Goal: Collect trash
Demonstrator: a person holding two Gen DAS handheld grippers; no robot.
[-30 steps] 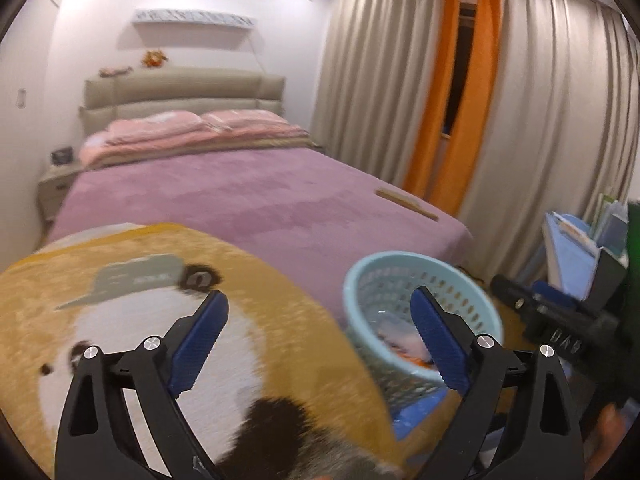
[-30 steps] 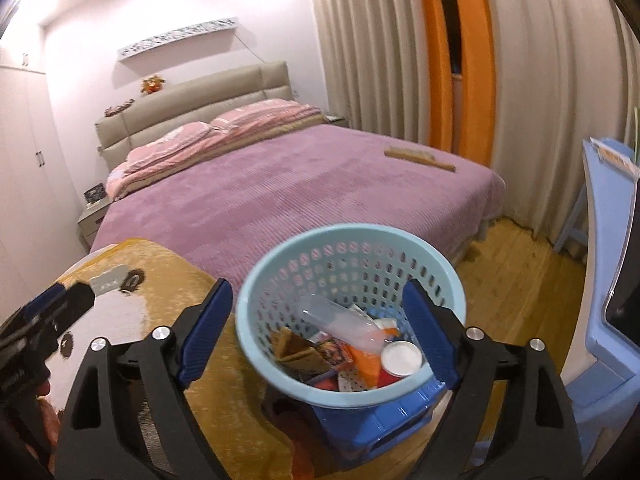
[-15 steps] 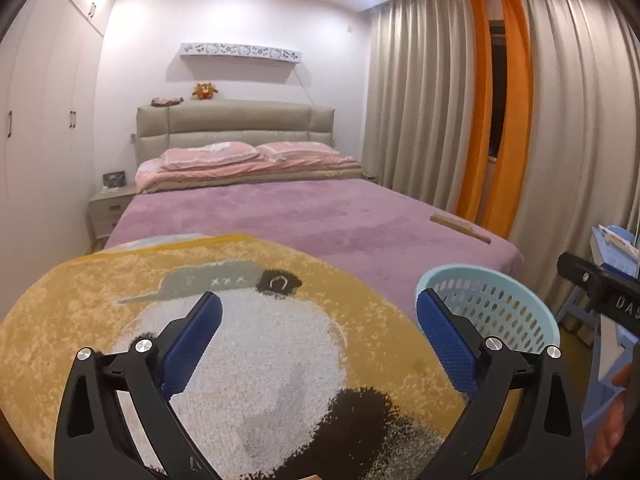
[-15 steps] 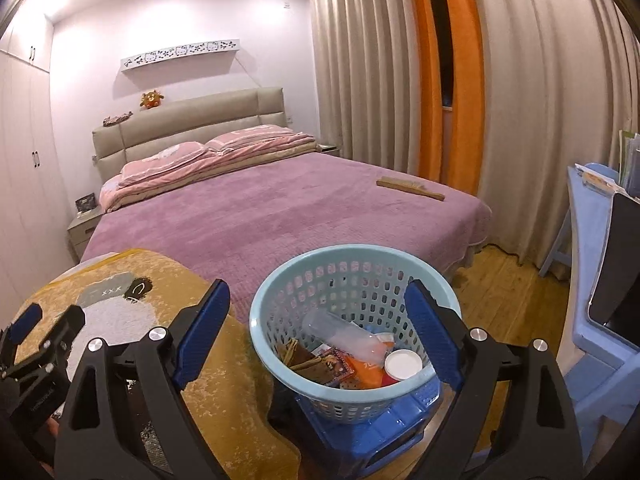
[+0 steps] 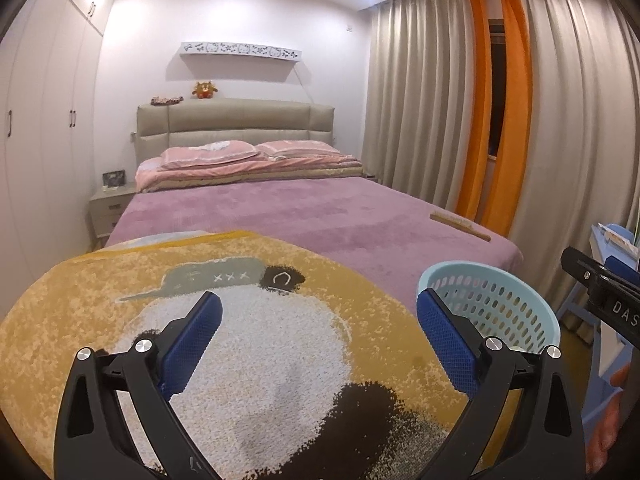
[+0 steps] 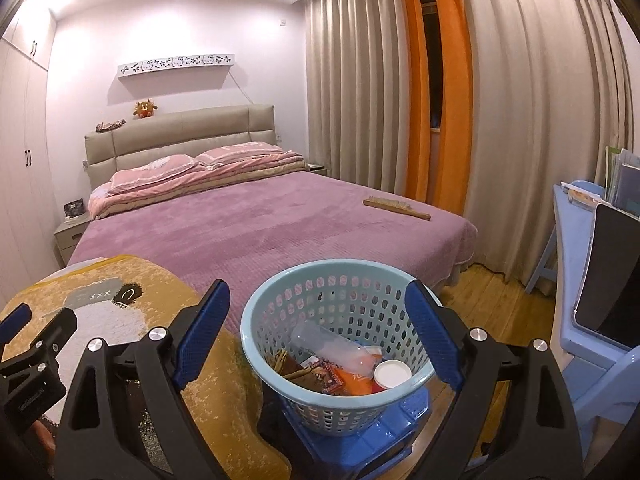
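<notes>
Holding both tongs wide with nothing between the pads, you have empty jaws on each side: the left gripper (image 5: 318, 338) has just been opening and now spreads its blue textured pads over the round yellow pile rug with a panda face (image 5: 248, 360), while the right gripper (image 6: 318, 330) frames the pale blue perforated plastic basket (image 6: 336, 280) without touching it. That basket stands on a dark blue plastic stool (image 6: 384, 424), just beside the rug's edge and near the foot of the purple-covered bed (image 6: 248, 220). Inside it lie the collected pieces: a clear crumpled plastic bottle (image 6: 328, 344), a white round lid or cup (image 6: 392, 374), brown and orange wrappers (image 6: 316, 372). All of that looks light and easily crushed, and the bottle is likely slippery, so take such things across the middle with gentle pressure. If you mean to lift the basket, its thin rim will probably flex; pinch the rim wall through the holes and keep it level. On the bed's far corner rests a long tan wooden-handled brush (image 6: 396, 206); whether that counts as trash you cannot tell. No loose litter shows on the rug or the bedspread.
</notes>
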